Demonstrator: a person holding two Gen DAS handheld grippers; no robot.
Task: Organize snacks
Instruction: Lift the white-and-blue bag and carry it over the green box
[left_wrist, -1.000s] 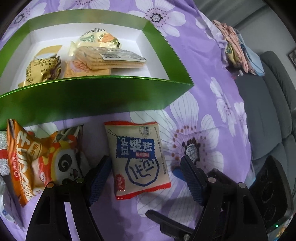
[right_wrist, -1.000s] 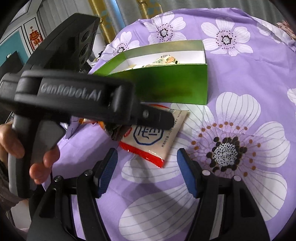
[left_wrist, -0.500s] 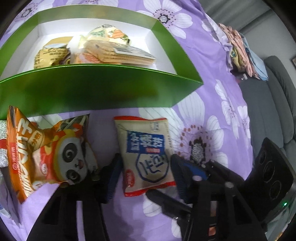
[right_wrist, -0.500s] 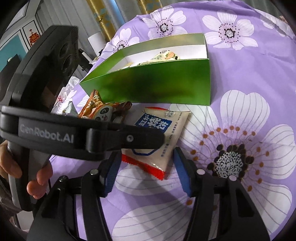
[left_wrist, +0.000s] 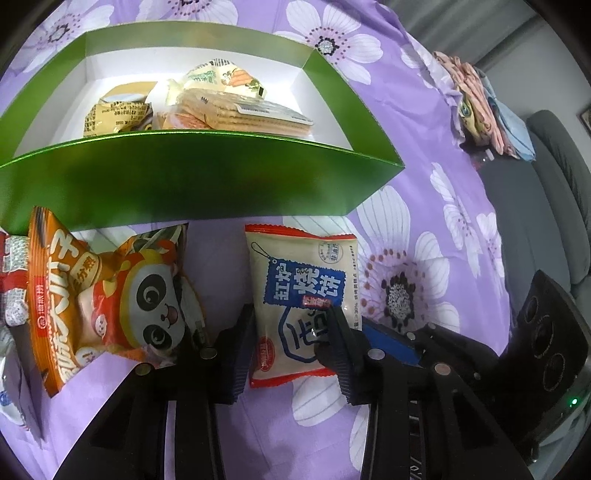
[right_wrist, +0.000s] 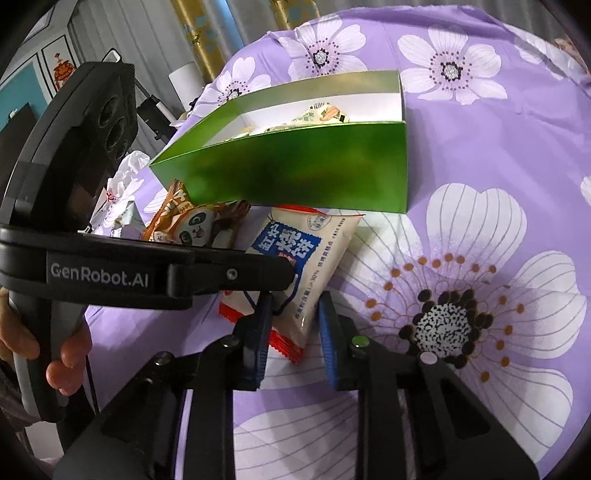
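Note:
A white snack packet (left_wrist: 299, 280) with a blue label and red edges lies on the purple flowered cloth in front of the green box (left_wrist: 184, 177). My left gripper (left_wrist: 291, 325) is closing on its lower half, and both pads press its sides. My right gripper (right_wrist: 295, 310) is closing too, with the packet's (right_wrist: 295, 254) near corner pinched between its blue pads. In the right wrist view the left gripper's finger (right_wrist: 240, 273) crosses over the packet. An orange panda packet (left_wrist: 122, 302) lies to the left. The box holds several packets and a cracker pack (left_wrist: 240, 114).
More packets lie at the far left edge (left_wrist: 11, 288). A person's hand (right_wrist: 66, 350) holds the left gripper's handle. A pile of cloth (left_wrist: 480, 92) sits at the table's far right, with a grey sofa (left_wrist: 546, 221) beyond. The green box (right_wrist: 314, 166) stands just behind the packet.
Both grippers' jaws have narrowed from wide apart to pressing on the white packet. The right gripper has come onto the packet's near corner, which now bulges up.

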